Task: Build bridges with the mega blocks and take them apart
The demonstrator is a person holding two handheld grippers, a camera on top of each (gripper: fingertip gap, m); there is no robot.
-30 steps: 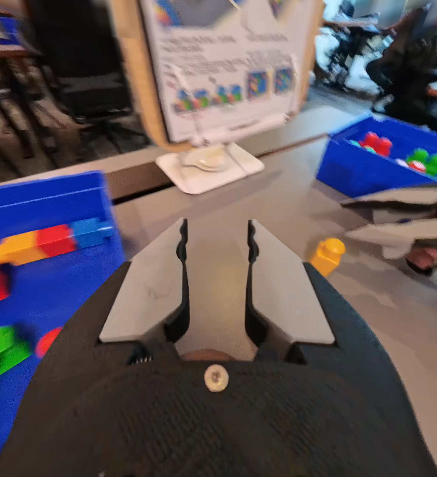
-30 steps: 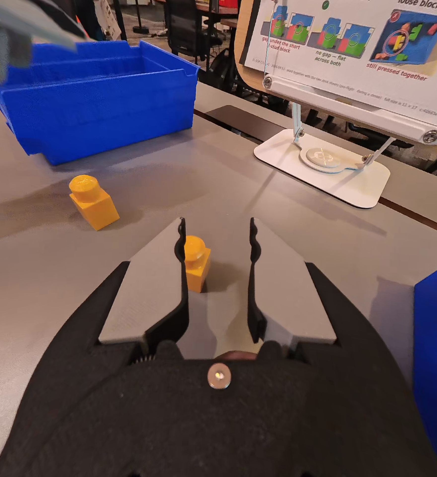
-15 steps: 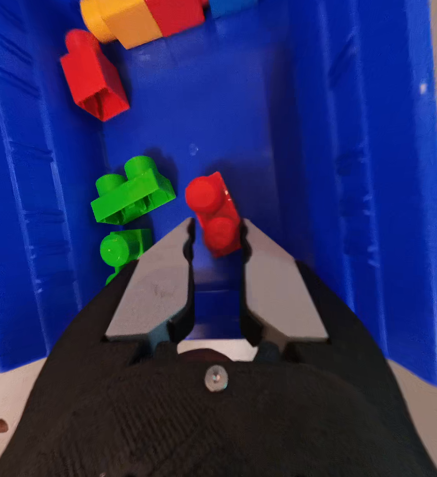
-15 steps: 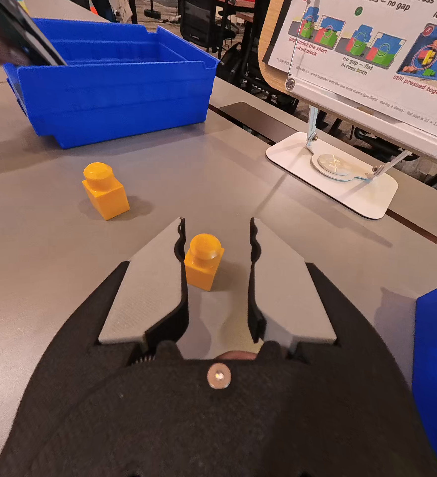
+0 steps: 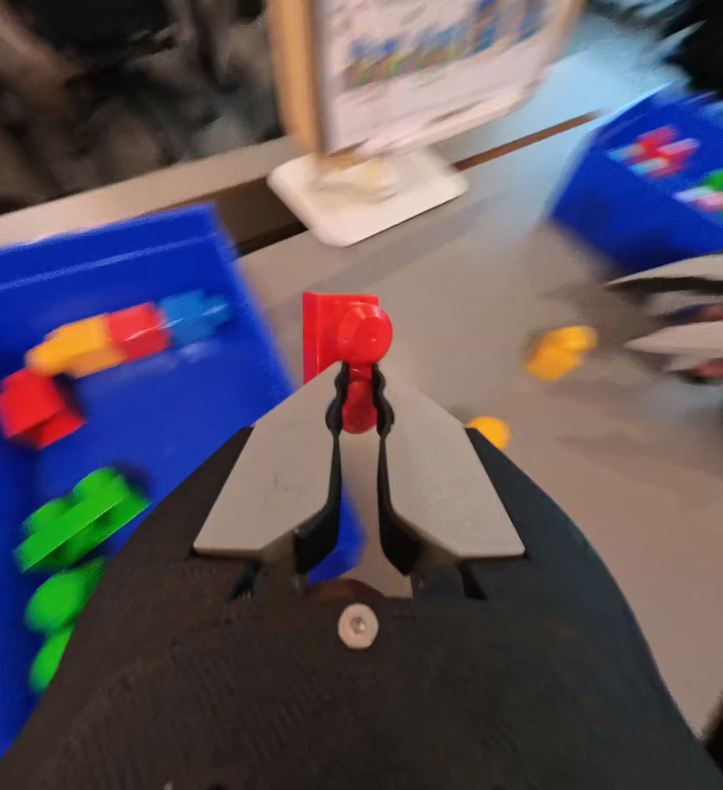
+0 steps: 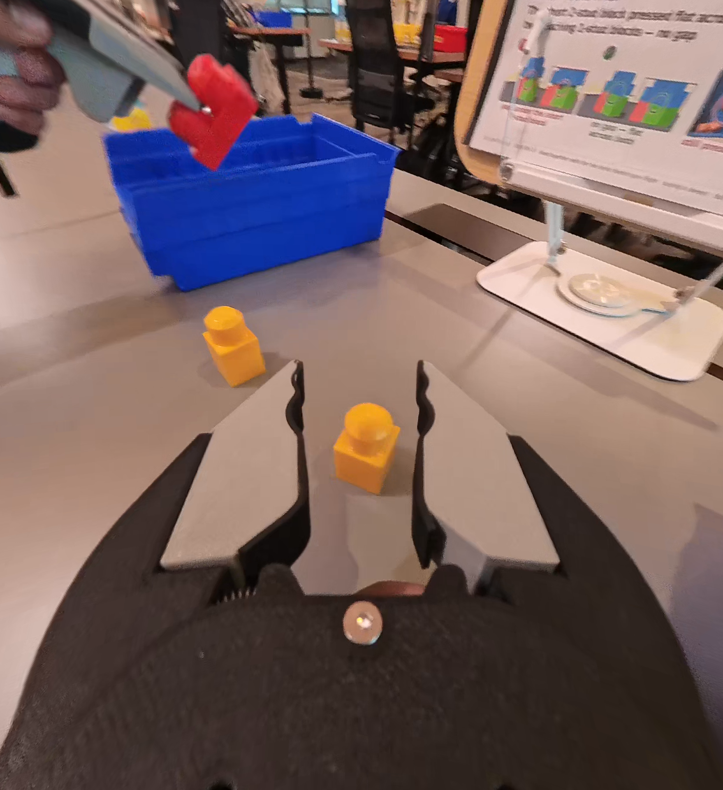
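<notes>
1. Up over the worktop (image 6: 522, 449), just off the near corner of the blue bin (image 5: 146, 265), hangs a red two-stud block (image 5: 342, 337), pinched by a stud between the left tongs (image 5: 357, 372); it's in the air, touching nothing else.
2. From the right wrist view the same red block (image 6: 212, 113) shows in front of that bin (image 6: 257, 222), w/ the left tongs (image 6: 193, 102) clamped on it and a person's hand (image 6: 18, 85) on the grip behind.
3. Right tongs (image 6: 360, 376) gape wide, gripping nothing. A yellow one-stud block (image 6: 366, 449) stands upright on the worktop between the two fingers, touching neither.
4. A 2nd yellow one-stud block (image 6: 232, 350) stands upright just left of those tongs, btwn them and the bin.
5. Left wrist view, blurred: inside the bin lie a yellow-red-blue joined row (image 5: 124, 333), a loose red block (image 5: 35, 410) and green blocks (image 5: 77, 517).
6. Far right in that view, a 2nd blue bin (image 5: 633, 222) holds mixed blocks, too smeared to sort.
7. At the back of the worktop, a white-based stand (image 6: 607, 316) props up an illustrated instruction sheet (image 6: 633, 102).
</notes>
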